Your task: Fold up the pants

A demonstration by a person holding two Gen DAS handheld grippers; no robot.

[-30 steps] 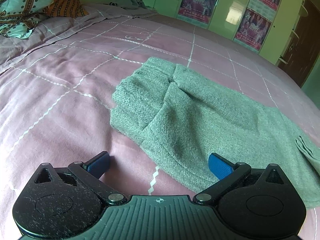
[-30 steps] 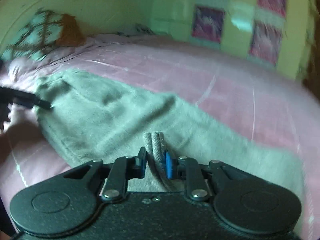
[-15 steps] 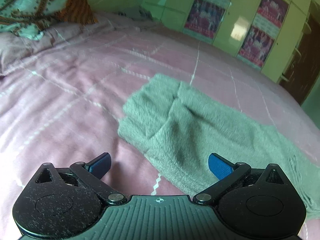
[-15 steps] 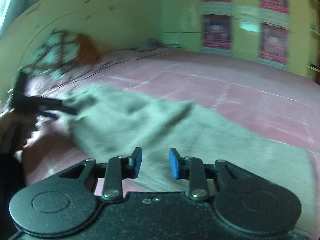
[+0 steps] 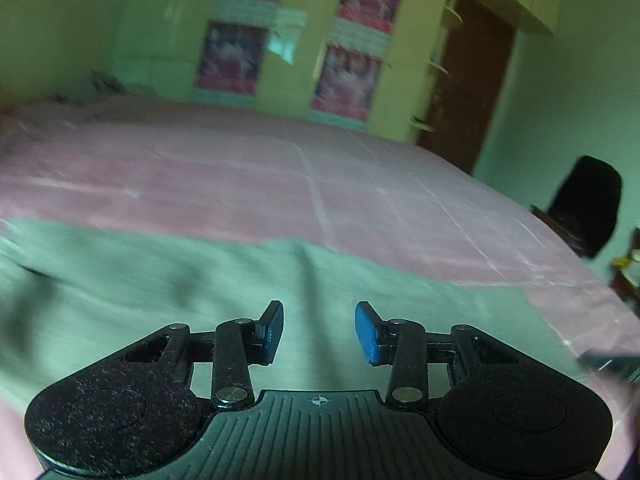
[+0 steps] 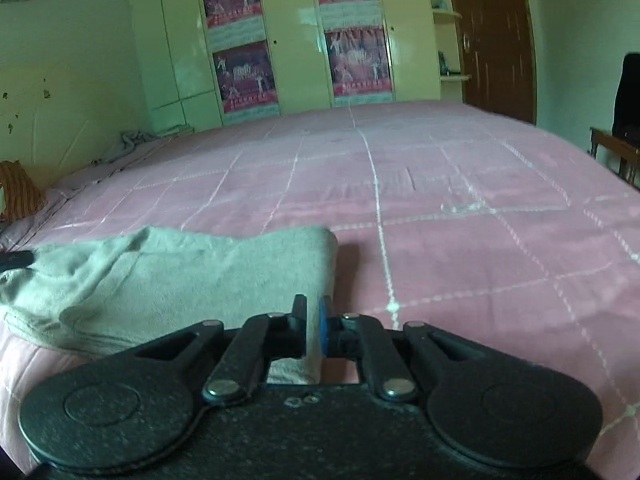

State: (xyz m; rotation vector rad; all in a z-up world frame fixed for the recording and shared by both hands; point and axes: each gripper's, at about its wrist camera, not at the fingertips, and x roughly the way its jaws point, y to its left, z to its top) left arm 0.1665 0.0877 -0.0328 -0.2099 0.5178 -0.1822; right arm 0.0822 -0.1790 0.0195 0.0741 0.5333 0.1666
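The grey pants (image 6: 168,280) lie on the pink bed (image 6: 440,208). In the right wrist view their right end is a rounded fold near the middle of the frame. My right gripper (image 6: 313,326) is shut on the near right edge of the pants. In the blurred left wrist view the pants (image 5: 200,288) spread across the lower frame. My left gripper (image 5: 319,330) is partly open and empty, low over the cloth. A dark tip of the left gripper shows at the left edge of the right wrist view (image 6: 16,259).
Green wardrobe doors with posters (image 6: 296,36) stand behind the bed. A brown door (image 6: 496,36) is at the right. A dark chair (image 5: 586,204) and wooden furniture (image 6: 612,152) stand beside the bed's right side. Crumpled cloth (image 6: 136,140) lies at the far left.
My right gripper opened, moved to the pants' right edge and closed on it. My left gripper swung right over the pants and narrowed its opening. The pants now lie shorter, with a folded right end.
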